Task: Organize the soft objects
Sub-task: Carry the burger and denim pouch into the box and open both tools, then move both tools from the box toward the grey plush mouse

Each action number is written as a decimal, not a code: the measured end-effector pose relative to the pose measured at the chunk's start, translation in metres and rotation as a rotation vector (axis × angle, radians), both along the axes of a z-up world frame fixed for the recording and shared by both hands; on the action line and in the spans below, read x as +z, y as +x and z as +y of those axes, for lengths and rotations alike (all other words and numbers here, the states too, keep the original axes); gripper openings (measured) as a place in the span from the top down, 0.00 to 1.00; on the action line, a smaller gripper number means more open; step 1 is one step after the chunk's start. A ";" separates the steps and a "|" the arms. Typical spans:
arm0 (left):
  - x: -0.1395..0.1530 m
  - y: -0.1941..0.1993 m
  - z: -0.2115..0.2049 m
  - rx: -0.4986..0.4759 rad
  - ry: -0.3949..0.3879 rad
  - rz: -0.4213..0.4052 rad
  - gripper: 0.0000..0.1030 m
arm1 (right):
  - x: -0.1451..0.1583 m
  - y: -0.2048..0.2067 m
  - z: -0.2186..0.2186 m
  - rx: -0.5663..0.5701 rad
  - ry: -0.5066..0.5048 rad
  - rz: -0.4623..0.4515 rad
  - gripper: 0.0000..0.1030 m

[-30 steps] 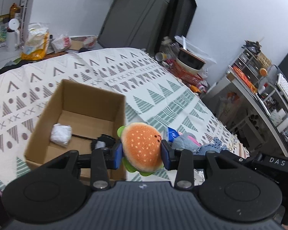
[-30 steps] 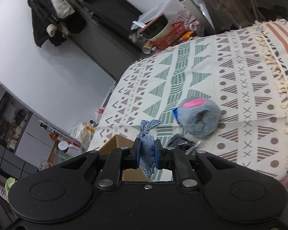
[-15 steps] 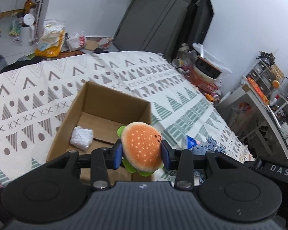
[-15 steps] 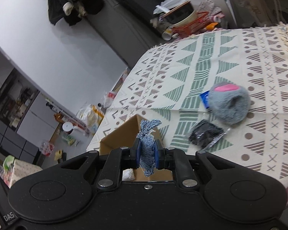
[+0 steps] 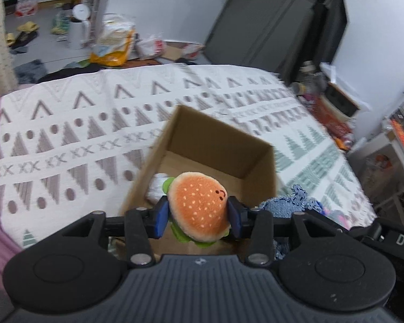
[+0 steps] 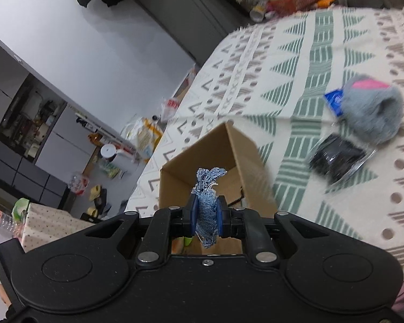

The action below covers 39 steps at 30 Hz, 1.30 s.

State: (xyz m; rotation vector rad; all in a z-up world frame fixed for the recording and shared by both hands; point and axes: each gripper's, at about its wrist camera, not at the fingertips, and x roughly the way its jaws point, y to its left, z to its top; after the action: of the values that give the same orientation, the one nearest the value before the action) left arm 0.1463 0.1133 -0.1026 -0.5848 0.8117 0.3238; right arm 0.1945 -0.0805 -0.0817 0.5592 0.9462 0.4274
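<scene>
My left gripper [image 5: 198, 219] is shut on a plush hamburger [image 5: 199, 208], held above the near part of an open cardboard box [image 5: 220, 137]. A white soft bundle [image 5: 156, 188] lies on the box floor, partly hidden behind the burger. My right gripper [image 6: 206, 219] is shut on a scrap of blue denim cloth [image 6: 207, 202], over the near edge of the same cardboard box [image 6: 242, 148]. The denim cloth [image 5: 293, 200] also shows in the left wrist view, right of the box. A grey fluffy toy [image 6: 371, 110] with a pink patch and a black packet [image 6: 336, 160] lie on the blanket to the right.
The box stands on a bed with a patterned blanket [image 5: 67, 140]. Bags and clutter [image 5: 113, 45] cover the floor beyond the bed. A dark cabinet [image 5: 256, 21] and shelves with clutter [image 5: 336, 102] stand at the far side. A small blue item [image 6: 334, 101] lies by the grey toy.
Both grippers have moved toward the box with their loads still held; the box now lies closer under them and more central in both views.
</scene>
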 end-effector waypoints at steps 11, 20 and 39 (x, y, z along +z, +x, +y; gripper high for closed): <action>-0.003 0.004 0.002 0.069 -0.001 0.015 0.22 | 0.000 0.003 -0.024 -0.042 -0.013 0.018 0.40; 0.000 0.006 -0.015 0.041 0.019 0.006 0.22 | 0.011 0.001 -0.076 -0.098 -0.056 -0.025 0.17; 0.026 0.024 -0.076 -0.141 0.117 -0.025 0.17 | 0.007 0.008 -0.161 -0.203 -0.091 -0.116 0.06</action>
State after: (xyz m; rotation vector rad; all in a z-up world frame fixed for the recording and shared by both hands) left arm 0.1704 0.0369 -0.0769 -0.4190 0.7995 0.2324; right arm 0.2026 -0.2410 -0.0749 0.5354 0.7851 0.2309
